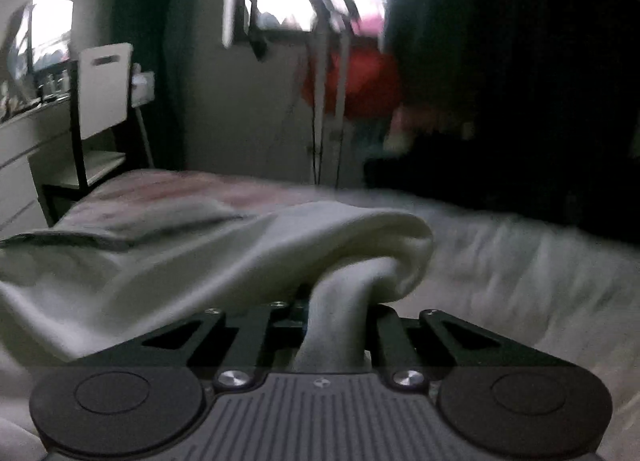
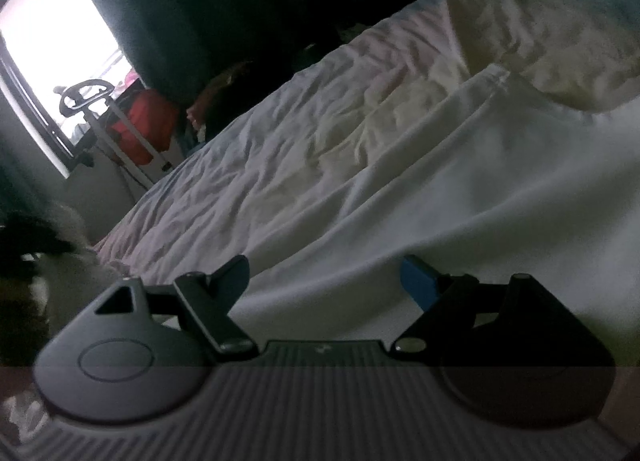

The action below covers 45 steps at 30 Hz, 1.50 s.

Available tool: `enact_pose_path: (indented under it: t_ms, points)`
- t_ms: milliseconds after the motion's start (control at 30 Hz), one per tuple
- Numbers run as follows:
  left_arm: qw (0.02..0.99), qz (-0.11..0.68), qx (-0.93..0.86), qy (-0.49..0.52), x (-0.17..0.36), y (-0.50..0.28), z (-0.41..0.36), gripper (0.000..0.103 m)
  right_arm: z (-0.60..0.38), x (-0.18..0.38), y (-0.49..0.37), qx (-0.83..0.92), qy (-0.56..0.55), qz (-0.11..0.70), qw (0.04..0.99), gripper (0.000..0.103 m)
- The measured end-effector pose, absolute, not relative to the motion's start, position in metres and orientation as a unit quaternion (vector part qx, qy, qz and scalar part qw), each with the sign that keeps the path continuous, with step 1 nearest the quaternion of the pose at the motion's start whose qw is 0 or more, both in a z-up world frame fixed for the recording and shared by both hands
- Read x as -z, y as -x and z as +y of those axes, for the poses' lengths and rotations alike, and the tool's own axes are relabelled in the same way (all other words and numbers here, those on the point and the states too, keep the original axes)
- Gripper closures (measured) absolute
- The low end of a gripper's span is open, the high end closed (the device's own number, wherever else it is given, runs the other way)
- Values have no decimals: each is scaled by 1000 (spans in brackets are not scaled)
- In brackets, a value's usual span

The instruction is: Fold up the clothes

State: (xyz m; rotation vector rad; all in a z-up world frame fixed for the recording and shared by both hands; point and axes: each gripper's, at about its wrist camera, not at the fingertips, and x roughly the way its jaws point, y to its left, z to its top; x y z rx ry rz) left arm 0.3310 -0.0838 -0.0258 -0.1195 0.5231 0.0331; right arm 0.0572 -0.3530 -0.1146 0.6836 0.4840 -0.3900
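Observation:
A white garment [image 1: 224,245] lies on the bed and is bunched up where my left gripper [image 1: 336,313] is shut on a fold of it, lifting that part off the sheet. In the right wrist view the same white garment [image 2: 460,197] spreads flat across the bed, with a hemmed edge running up to the right. My right gripper [image 2: 326,281] is open and empty, its blue-padded fingers [image 2: 418,287] spread just above the cloth.
The bed has a wrinkled pale sheet [image 2: 280,149]. A white chair [image 1: 106,89] and a dresser [image 1: 24,149] stand at the left. An exercise bike [image 1: 328,73] with red cloth [image 1: 364,81] stands under the bright window. Dark curtains hang at the right.

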Motion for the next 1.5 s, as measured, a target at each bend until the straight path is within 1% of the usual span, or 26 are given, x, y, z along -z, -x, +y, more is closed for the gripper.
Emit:
enact_pose_path:
  t_ms: [67, 200, 333, 433, 467, 500, 533, 567, 600, 633, 700, 800, 967, 1200, 1300, 1367, 1500]
  points:
    - [967, 235, -30, 88, 10, -304, -48, 92, -350, 114, -57, 188, -323, 234, 897, 18]
    - [966, 208, -100, 118, 12, -248, 27, 91, -343, 111, -57, 183, -308, 233, 904, 18]
    - [942, 272, -152, 123, 50, -225, 88, 88, -331, 111, -59, 167, -283, 233, 915, 18]
    - [923, 315, -148, 165, 70, -209, 119, 79, -319, 110, -61, 148, -261, 234, 925, 19]
    - [922, 313, -144, 177, 71, -201, 124, 70, -315, 109, -61, 140, -254, 234, 928, 19]
    - [923, 310, -139, 181, 69, -194, 125, 53, -311, 109, -61, 132, -250, 233, 930, 19]
    - [924, 308, -135, 183, 66, -187, 126, 44, -308, 108, -61, 122, -245, 232, 933, 19]
    - [925, 306, -131, 182, 62, -181, 124, 31, -304, 108, -61, 113, -240, 231, 936, 19]
    - [927, 304, -128, 178, 57, -176, 122, 26, -300, 108, -61, 104, -235, 230, 939, 19]
    - [930, 300, -121, 172, 50, -172, 118, 26, -297, 107, -61, 94, -230, 228, 941, 19]
    - [938, 288, -106, 158, 37, -160, 111, 20, -291, 107, -61, 73, -224, 226, 945, 19]
    - [951, 264, -87, 136, 19, -125, 91, 16, -283, 106, -62, 47, -217, 220, 950, 19]
    - [961, 244, -26, 130, 9, -85, 65, 15, -273, 105, -56, -5, -227, 207, 952, 19]
    - [971, 223, 23, 86, 9, -76, 39, 15, -264, 118, -63, -92, -298, 244, 918, 18]
    - [967, 226, 38, 111, 15, -74, 45, 15, -258, 125, -65, -125, -334, 254, 899, 18]
    - [967, 226, 41, 113, 17, -75, 50, 15, -251, 123, -67, -139, -334, 251, 898, 17]
    - [967, 221, 24, 123, 23, -80, 65, 15, -236, 117, -92, -157, -372, 258, 878, 17]
